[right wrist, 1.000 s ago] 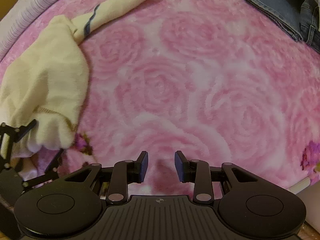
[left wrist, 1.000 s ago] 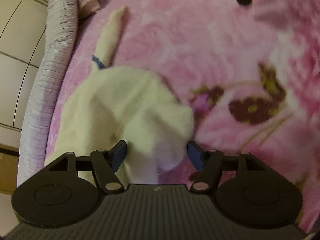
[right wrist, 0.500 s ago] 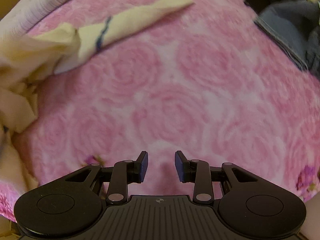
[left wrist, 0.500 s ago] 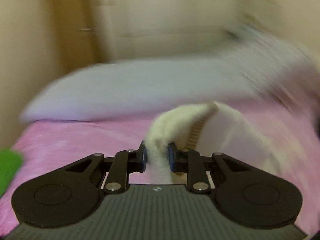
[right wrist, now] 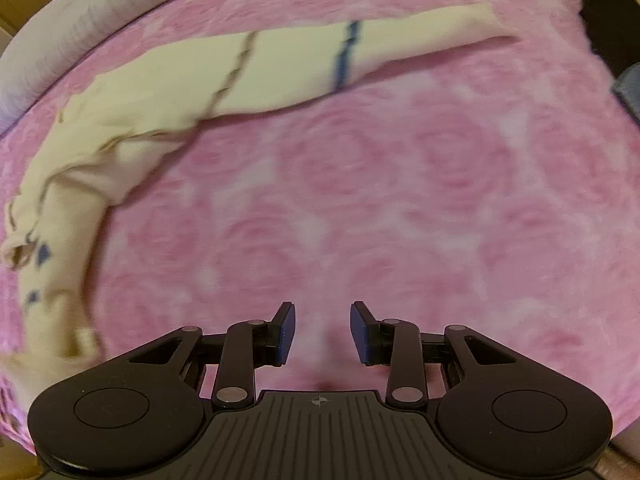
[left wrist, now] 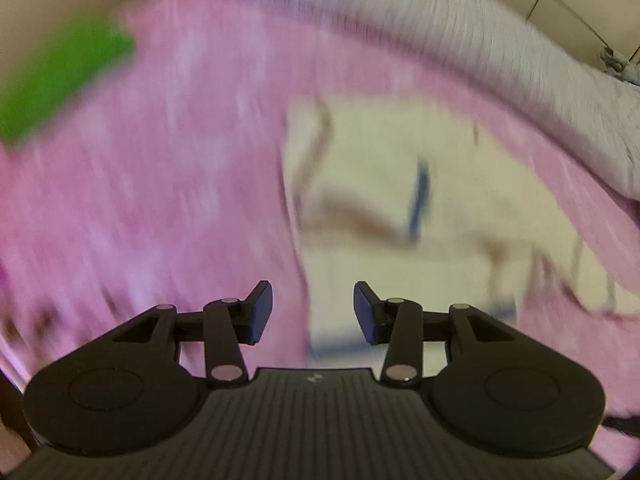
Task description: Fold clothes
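Now both my left hand-held gripper (left wrist: 313, 312) and right hand-held gripper (right wrist: 323, 332) gape empty; the cream sweater (right wrist: 168, 92) sprawls along the bed's (right wrist: 400, 200) far-left edge. I'd flatten it before pinching a hem.

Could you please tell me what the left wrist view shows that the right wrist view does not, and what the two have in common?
Only the left wrist view shows a blurred green object at the upper left and pale panelling behind the bed edge. Only the right wrist view shows a long sleeve with a blue band stretched toward a dark item at the upper right. Both show the cream garment lying on the pink rose blanket, and an open tool in front, the left tool and the right tool, neither gripping anything.
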The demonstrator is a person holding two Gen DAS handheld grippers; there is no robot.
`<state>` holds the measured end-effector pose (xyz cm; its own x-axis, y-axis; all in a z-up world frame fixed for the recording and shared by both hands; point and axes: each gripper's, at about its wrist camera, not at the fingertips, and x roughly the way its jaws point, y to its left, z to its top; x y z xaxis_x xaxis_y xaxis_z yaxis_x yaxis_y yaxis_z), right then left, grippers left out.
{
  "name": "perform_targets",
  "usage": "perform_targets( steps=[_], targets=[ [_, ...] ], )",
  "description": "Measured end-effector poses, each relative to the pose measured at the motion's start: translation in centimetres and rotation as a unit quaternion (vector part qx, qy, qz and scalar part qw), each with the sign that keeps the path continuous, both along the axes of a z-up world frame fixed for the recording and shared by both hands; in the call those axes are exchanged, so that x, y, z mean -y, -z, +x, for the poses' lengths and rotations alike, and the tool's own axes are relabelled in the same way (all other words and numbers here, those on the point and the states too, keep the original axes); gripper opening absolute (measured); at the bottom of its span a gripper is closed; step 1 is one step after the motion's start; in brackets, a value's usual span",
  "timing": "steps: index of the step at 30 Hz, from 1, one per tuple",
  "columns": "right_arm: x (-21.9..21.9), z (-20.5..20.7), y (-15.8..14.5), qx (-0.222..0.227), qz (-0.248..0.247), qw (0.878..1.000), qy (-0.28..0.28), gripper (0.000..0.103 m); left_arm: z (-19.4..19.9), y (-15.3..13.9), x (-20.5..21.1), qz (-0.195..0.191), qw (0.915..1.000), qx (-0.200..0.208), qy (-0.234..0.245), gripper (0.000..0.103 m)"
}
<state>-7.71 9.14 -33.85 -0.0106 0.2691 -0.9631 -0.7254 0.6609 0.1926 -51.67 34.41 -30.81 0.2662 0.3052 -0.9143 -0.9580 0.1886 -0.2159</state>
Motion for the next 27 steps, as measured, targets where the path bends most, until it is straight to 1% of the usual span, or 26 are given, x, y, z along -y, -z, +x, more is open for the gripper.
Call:
perform_targets(
  steps=[2, 4, 6, 8, 10, 11, 14, 16, 17, 18, 19, 20, 22, 23, 25, 26, 27],
  targets=[
    [-0.9, -2.1, 0.2, -0.005, -0.001, 1.000, 0.003, 0.035, -1.0, 2.4, 1.6, -0.056, 0.9981, 0.027, 0.000, 0.039],
    [-1.7, -3.6, 0.4, -0.006, -0.005, 1.000, 0.004, 0.035, -2.1, 3.9, 3.1, -0.101, 0.9939, 0.042, -0.014, 0.039],
    [-1.9, -4.7, 0.7, -0.006, -0.013, 1.000, 0.007, 0.035, -3.0, 5.1, 4.6, -0.144, 0.9874, 0.060, -0.027, 0.039],
    [-2.0, -5.8, 0.9, -0.006, -0.021, 1.000, 0.011, 0.035, -3.6, 5.6, 6.1, -0.184, 0.9788, 0.083, -0.037, 0.039],
    [-2.0, -6.6, 1.3, -0.010, -0.029, 0.999, 0.015, 0.036, -3.7, 5.6, 7.1, -0.199, 0.9743, 0.096, -0.045, 0.040],
    [-2.0, -6.9, 1.5, -0.013, -0.032, 0.999, 0.017, 0.036, -3.7, 5.6, 7.5, -0.200, 0.9736, 0.101, -0.044, 0.041],
    [-1.9, -7.8, 1.9, -0.018, -0.038, 0.999, 0.013, 0.036, -2.1, 4.6, 8.3, -0.167, 0.9816, 0.091, 0.014, 0.041],
    [-1.7, -8.2, 2.1, -0.020, -0.040, 0.999, 0.008, 0.037, -0.3, 3.7, 8.8, -0.120, 0.9879, 0.059, 0.078, 0.042],
    [-1.7, -8.3, 2.2, -0.021, -0.041, 0.999, 0.005, 0.037, 0.8, 3.2, 9.1, -0.088, 0.9885, 0.038, 0.117, 0.044],
    [-1.5, -8.4, 2.4, -0.022, -0.040, 0.999, 0.002, 0.037, 1.9, 2.9, 9.5, -0.053, 0.9864, 0.015, 0.155, 0.049],
    [-1.4, -8.5, 2.5, -0.024, -0.039, 0.999, -0.001, 0.038, 2.9, 2.6, 10.0, -0.019, 0.9815, -0.008, 0.191, 0.050],
    [-1.3, -8.5, 2.7, -0.025, -0.039, 0.999, -0.003, 0.038, 3.7, 2.8, 10.3, -0.006, 0.9769, -0.016, 0.213, 0.051],
    [-0.9, -8.5, 3.0, -0.029, -0.038, 0.999, -0.010, 0.039, 5.1, 3.7, 10.7, 0.005, 0.9686, -0.022, 0.248, 0.053],
    [-0.6, -8.5, 3.1, -0.029, -0.039, 0.999, -0.012, 0.039, 5.8, 4.1, 11.0, 0.011, 0.9639, -0.024, 0.265, 0.050],
    [0.0, -8.3, 3.4, -0.030, -0.042, 0.999, -0.015, 0.039, 7.2, 5.0, 11.4, 0.022, 0.9534, -0.030, 0.299, 0.022],
    [0.3, -8.2, 3.5, -0.030, -0.043, 0.998, -0.016, 0.040, 7.3, 5.0, 11.7, 0.028, 0.9526, -0.030, 0.302, 0.009],
    [0.6, -8.0, 3.6, -0.030, -0.045, 0.998, -0.016, 0.040, 7.1, 4.9, 11.9, 0.034, 0.9534, -0.029, 0.299, 0.008]
  ],
)
